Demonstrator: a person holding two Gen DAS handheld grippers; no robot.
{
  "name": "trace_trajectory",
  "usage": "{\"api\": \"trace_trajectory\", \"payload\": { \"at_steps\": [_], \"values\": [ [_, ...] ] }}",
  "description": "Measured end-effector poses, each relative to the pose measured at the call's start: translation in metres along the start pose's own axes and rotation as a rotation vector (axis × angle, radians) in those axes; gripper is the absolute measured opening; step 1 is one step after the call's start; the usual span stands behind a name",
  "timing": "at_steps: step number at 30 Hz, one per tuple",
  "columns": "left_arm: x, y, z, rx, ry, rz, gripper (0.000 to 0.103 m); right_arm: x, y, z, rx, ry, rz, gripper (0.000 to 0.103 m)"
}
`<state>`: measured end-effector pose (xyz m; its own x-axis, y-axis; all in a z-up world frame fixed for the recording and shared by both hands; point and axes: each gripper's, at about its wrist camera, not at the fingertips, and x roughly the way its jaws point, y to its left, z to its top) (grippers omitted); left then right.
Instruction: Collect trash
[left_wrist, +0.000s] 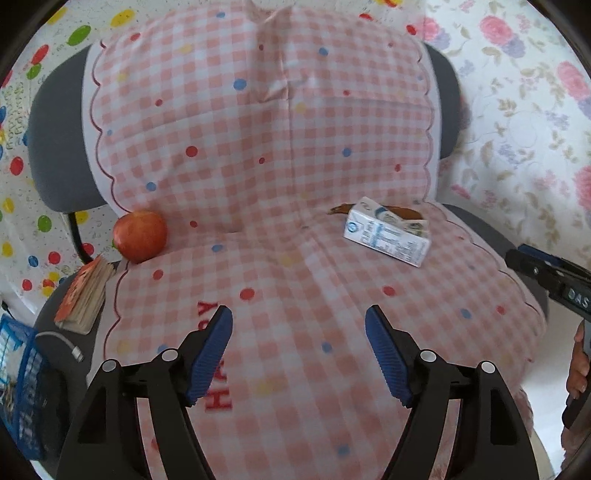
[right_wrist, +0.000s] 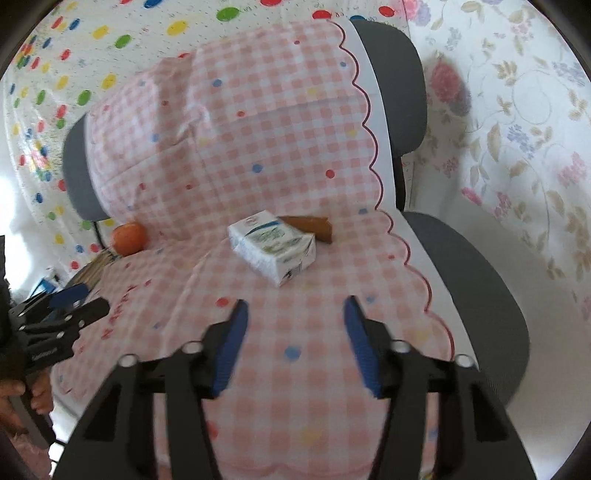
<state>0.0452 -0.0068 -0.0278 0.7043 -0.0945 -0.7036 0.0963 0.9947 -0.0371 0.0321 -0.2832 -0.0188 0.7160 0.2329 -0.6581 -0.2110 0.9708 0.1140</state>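
Both grippers (left_wrist: 299, 314) (right_wrist: 293, 306) agape (empty)

A round red apple (left_wrist: 140, 235) sits far left of the claw, a worn orange-covered paperback book (left_wrist: 85, 294) just beneath it, on the pink gingham chair cover (left_wrist: 280, 155).

On the checked cover (left_wrist: 295, 229) of the chair, red stitched letters show between the left tongs (left_wrist: 298, 317): an "H" can be read near the bottom and a "Y" higher up, but the letters between them are hidden. The other tongs (left_wrist: 546, 277) at the right edge carry white letters that look like "DAS". The carton (left_wrist: 386, 232) has small blue print, too small to read.
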Motion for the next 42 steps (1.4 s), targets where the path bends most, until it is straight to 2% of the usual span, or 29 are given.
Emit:
{"api": "trace_trajectory", "payload": {
  "at_steps": [2, 4, 15, 17, 21, 28, 29, 30, 32, 34, 36, 38, 42],
  "values": [
    [0.014, -0.001, 0.007, 0.0, 0.005, 0.002, 0.075, 0.018, -0.005, 0.01, -0.002, 0.001, -0.007, 0.026],
    [0.028, -0.004, 0.015, 0.007, 0.003, 0.005, 0.075, 0.044, -0.008, 0.023, -0.024, 0.011, -0.016, 0.019],
    [0.082, 0.003, 0.049, 0.008, 0.018, 0.027, 0.075, 0.156, -0.031, 0.066, -0.108, 0.154, -0.055, 0.017],
    [0.087, 0.007, 0.05, -0.002, 0.023, 0.03, 0.075, 0.166, -0.035, 0.068, -0.107, 0.176, -0.038, 0.012],
    [0.087, 0.019, 0.049, -0.027, 0.02, 0.049, 0.075, 0.164, -0.02, 0.062, -0.112, 0.205, 0.061, 0.011],
    [0.075, 0.036, 0.043, -0.067, 0.017, 0.091, 0.075, 0.148, 0.062, 0.045, -0.223, 0.216, 0.273, 0.011],
    [0.074, 0.037, 0.043, -0.067, 0.016, 0.094, 0.076, 0.143, 0.071, 0.045, -0.231, 0.21, 0.312, 0.011],
    [0.07, 0.038, 0.041, -0.068, 0.013, 0.094, 0.083, 0.14, 0.076, 0.045, -0.234, 0.205, 0.334, 0.011],
    [0.064, 0.038, 0.038, -0.064, 0.009, 0.083, 0.086, 0.132, 0.081, 0.048, -0.242, 0.181, 0.329, 0.011],
    [0.064, 0.035, 0.034, -0.055, 0.022, 0.049, 0.088, 0.128, 0.078, 0.051, -0.236, 0.158, 0.266, 0.011],
    [0.068, 0.024, 0.031, -0.034, 0.046, 0.011, 0.088, 0.122, 0.065, 0.054, -0.208, 0.132, 0.203, 0.02],
    [0.075, 0.011, 0.031, -0.018, 0.065, 0.004, 0.088, 0.118, 0.049, 0.057, -0.157, 0.111, 0.144, 0.054],
    [0.086, -0.009, 0.035, -0.002, 0.074, -0.007, 0.088, 0.111, 0.015, 0.059, -0.093, 0.087, 0.104, 0.059]
  ]
}}
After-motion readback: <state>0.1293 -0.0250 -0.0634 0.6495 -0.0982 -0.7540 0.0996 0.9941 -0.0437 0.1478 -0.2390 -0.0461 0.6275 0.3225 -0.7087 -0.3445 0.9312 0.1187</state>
